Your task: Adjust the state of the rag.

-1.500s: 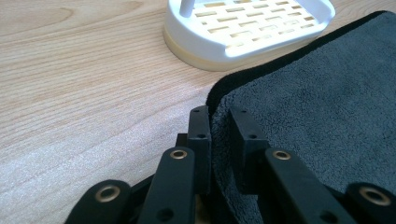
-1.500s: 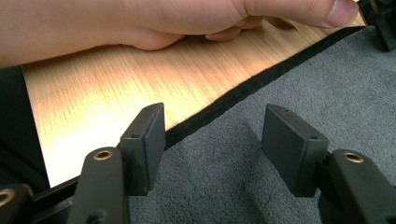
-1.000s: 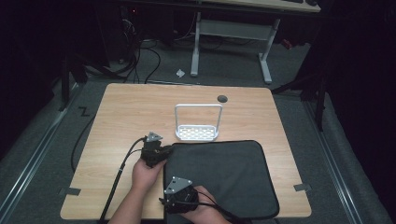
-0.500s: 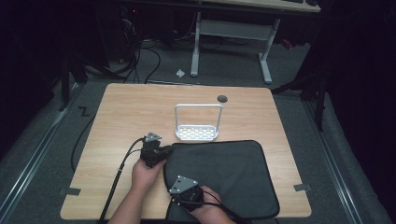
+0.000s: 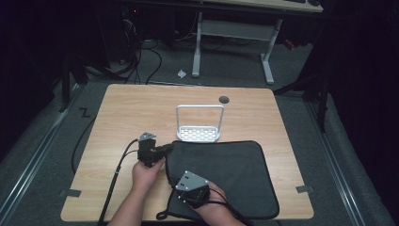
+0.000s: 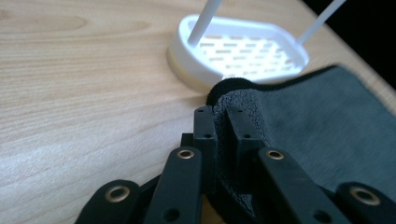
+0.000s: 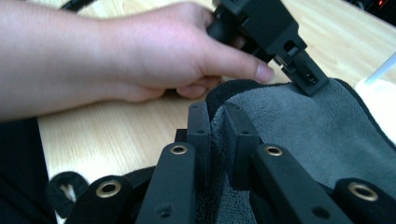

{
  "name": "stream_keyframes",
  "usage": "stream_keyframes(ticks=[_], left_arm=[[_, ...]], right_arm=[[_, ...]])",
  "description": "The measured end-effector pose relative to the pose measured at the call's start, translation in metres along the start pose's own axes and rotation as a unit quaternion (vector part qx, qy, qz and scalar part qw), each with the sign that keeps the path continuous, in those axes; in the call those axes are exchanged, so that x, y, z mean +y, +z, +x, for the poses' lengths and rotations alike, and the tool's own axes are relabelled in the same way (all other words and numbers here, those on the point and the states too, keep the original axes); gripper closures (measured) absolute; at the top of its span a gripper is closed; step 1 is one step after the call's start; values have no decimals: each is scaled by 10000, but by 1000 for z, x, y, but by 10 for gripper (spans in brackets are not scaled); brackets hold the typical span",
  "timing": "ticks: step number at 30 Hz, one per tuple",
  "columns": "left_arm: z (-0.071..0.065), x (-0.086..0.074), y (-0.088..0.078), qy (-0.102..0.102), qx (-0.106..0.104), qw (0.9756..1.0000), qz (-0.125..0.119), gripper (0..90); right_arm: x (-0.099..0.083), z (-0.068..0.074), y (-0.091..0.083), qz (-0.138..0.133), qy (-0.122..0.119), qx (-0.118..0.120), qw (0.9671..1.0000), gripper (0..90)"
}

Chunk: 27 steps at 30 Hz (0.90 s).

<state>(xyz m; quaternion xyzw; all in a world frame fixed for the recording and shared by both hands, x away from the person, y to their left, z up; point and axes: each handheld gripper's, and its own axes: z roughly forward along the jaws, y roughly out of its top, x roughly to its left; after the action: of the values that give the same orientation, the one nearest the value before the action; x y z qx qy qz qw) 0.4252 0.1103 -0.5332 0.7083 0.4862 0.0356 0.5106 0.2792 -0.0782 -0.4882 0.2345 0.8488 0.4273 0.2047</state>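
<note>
We're looking down on the wooden table [image 5: 122, 108], and the dark grey mat [image 5: 230, 174] sprawls across the lower centre and right of the high view. At its upper left corner sits the left gripper [image 5: 162, 150], and in the left gripper view we see the two black jaws clamped on the mat's [image 6: 327, 116] folded edge, the fabric pinched tight between them; those jaws have just been closing further on it. Just beyond that pinched corner, upper centre of the left gripper view, stands the white slotted rack [image 6: 238, 49] with its thin white handle rising out of frame. In the high view that rack [image 5: 198, 134] touches the mat's top edge at mid-frame.

Down at the bottom centre of the high view we find the right gripper [image 5: 181, 200] on the mat's left edge. The right gripper view shows its jaws squeezed on a raised fold of the grey mat [image 7: 303, 130], having just been closing with the fabric between them. In the upper half of that view, the person's left hand [image 7: 154, 51] wraps the left gripper [image 7: 310, 79], which bites the mat's corner at upper right.
</note>
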Motion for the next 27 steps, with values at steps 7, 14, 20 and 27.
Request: stream_keyframes(ticks=[7, 14, 20, 27], left_arm=[[-5, 8, -11, -225, -117, 9987, -442, 837], [7, 11, -38, -316, 31, 9974, -649, 836], [31, 6, -77, -437, 306, 9956, -768, 836], [55, 1, -127, -438, 699, 9938, -749, 837]], right_arm=[[13, 1, -3, -225, -55, -23, 9997, 826], [32, 11, 5, -340, -179, 93, 9992, 825], [51, 30, 24, -374, -312, 311, 9983, 825], [79, 61, 49, -498, -527, 640, 9953, 825]])
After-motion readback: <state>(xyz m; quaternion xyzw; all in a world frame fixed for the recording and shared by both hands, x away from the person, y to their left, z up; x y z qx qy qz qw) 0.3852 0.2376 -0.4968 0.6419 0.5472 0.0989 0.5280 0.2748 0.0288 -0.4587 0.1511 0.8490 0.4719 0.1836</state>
